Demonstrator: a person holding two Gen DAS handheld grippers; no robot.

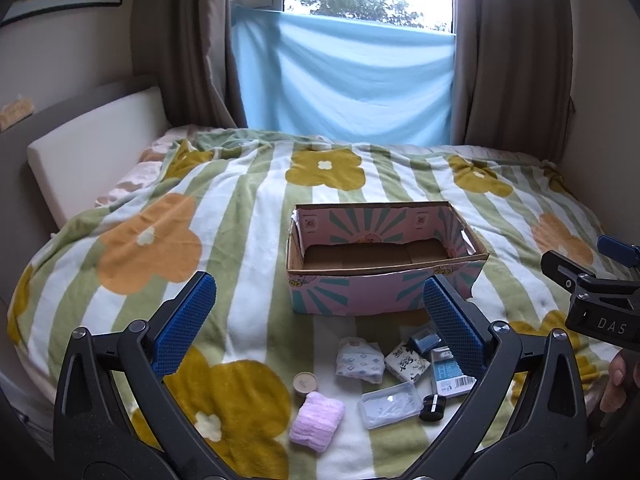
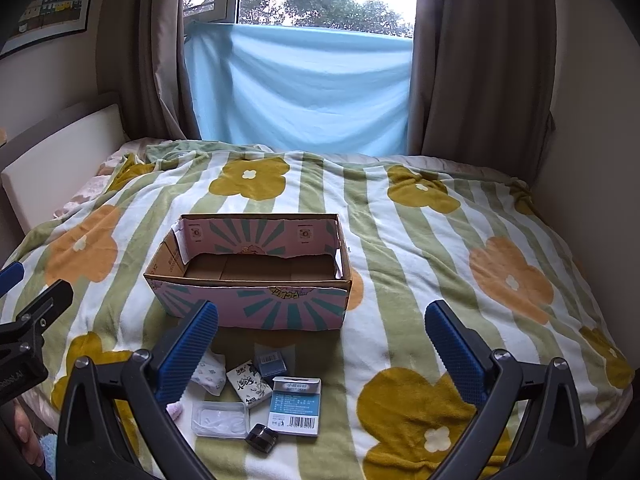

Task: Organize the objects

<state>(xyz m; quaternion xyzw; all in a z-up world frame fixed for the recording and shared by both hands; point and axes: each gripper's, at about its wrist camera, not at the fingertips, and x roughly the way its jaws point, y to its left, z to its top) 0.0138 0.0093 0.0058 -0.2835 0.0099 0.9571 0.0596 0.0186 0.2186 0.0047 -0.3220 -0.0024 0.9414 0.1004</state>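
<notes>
The pink cardboard box (image 1: pixel 384 264) on the bed is empty. Little things (image 1: pixel 376 384) wait at six o'clock. Both tongs, left (image 1: pixel 320 320) and right (image 2: pixel 322 344), gape apart, holding nothing.

Both grippers level side by side: left gripper (image 1: pixel 320 312) jaws spread wide, right gripper (image 2: pixel 322 338) same, nothing held.

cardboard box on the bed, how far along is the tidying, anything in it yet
Nothing looks done: the cardboard box shows only its bare brown floor. Nothing is in hand either; the left gripper and right gripper both hover with jaws wide apart. Everything is left: the pink towel, clear plastic case, tissue pack, blue-and-white card packet and small black jar lie on the blanket before the box.
</notes>
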